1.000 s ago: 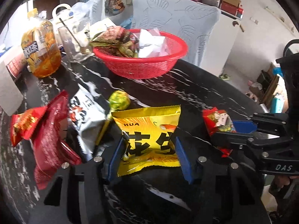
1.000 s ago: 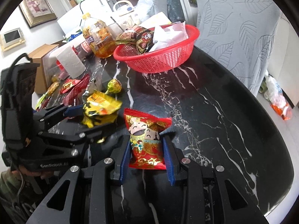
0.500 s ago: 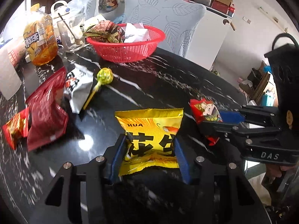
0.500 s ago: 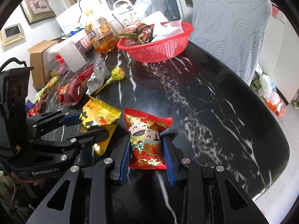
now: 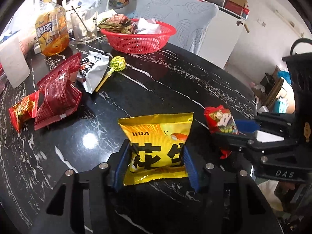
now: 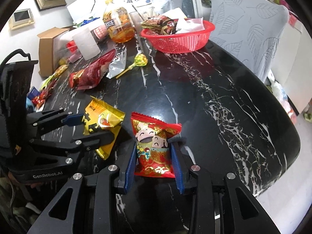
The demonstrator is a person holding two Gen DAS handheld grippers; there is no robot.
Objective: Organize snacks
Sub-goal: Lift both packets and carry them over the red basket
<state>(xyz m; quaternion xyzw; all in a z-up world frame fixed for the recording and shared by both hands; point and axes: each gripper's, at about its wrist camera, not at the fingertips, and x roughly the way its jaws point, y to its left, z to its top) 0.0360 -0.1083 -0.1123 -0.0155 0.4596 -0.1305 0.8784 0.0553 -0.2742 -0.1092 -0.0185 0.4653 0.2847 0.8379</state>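
Both packets lifted, basket ahead

My left gripper [image 5: 156, 165] clamps the yellow packet [image 5: 156, 144], my right gripper [image 6: 154, 163] the red packet [image 6: 154, 146]; the red basket [image 6: 181, 41] lies straight ahead, nearer my right.

Basket [image 5: 139, 39] at far end of table [image 5: 175, 81], chair [image 5: 181, 19] behind it, w/ packets piled inside. Bottle [image 5: 51, 37] and glass [image 5: 84, 28] left of basket. Lollipop [image 5: 117, 64] nearer, between basket and foil packet [image 5: 93, 70]; creased bag [image 5: 56, 95] left of that, small sachet [image 5: 22, 111] touching its left side. HUA pouch [image 5: 156, 146] near edge, between left gripper [image 5: 156, 161] fingers. Cartoon packet [image 6: 155, 148] just right of pouch, between right gripper [image 6: 154, 163] fingers.
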